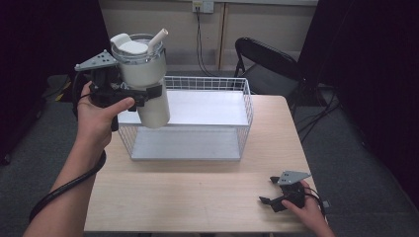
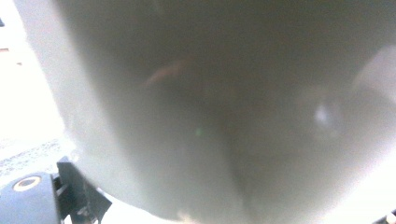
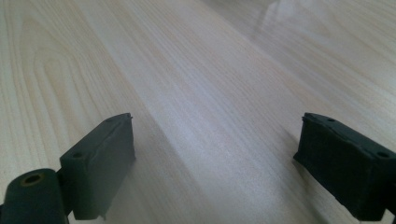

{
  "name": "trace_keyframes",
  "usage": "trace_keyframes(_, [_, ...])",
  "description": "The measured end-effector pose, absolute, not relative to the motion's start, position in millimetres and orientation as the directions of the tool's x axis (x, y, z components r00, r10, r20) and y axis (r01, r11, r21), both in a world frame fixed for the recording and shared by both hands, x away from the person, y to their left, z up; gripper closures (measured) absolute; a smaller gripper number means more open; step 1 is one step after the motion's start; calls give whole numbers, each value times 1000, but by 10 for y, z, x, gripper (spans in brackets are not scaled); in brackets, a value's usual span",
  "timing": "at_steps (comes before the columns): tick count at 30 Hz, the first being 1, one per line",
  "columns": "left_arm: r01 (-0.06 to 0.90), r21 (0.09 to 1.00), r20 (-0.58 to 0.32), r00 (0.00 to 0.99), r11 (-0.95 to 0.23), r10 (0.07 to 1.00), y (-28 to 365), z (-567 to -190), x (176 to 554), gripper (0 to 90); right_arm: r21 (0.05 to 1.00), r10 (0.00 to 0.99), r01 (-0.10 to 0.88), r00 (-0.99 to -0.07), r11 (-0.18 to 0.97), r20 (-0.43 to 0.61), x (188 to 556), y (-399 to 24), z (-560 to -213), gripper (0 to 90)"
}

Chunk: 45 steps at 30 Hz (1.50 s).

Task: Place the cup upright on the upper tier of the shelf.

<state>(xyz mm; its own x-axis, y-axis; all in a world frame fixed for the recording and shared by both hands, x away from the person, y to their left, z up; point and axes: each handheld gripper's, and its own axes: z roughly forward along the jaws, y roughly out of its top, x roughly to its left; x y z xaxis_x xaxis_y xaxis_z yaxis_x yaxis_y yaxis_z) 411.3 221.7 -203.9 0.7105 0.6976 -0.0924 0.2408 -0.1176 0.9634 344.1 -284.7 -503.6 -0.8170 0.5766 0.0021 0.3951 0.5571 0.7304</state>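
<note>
A white tumbler [image 1: 146, 79] with a clear lid and a straw hangs in the air over the left end of the wire basket [image 1: 245, 106]. My left gripper [image 1: 143, 95] is shut around its body, tilting it slightly. Up close in the left gripper view, the tumbler's [image 2: 224, 107] pale wall is blurred across the frame. My right gripper [image 1: 269, 189] rests low at the table's near right corner, open, with nothing between its jaws. Its two black pads [image 3: 100, 163] stand wide apart over bare wood in the right gripper view.
The wire basket sits mid-table toward the back on the light wooden table [image 1: 197, 197], with a pale flat bottom. A black folding chair [image 1: 267, 64] stands behind the table's far right. A cable trails from my left forearm.
</note>
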Motion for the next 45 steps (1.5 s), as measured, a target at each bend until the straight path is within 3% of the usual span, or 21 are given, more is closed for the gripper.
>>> trace_keyframes(45, [256,960,-87,660,-115,746,2128,-2073,4592,96,730,577,395,-817,557,2,3441,-2847,-5036,105])
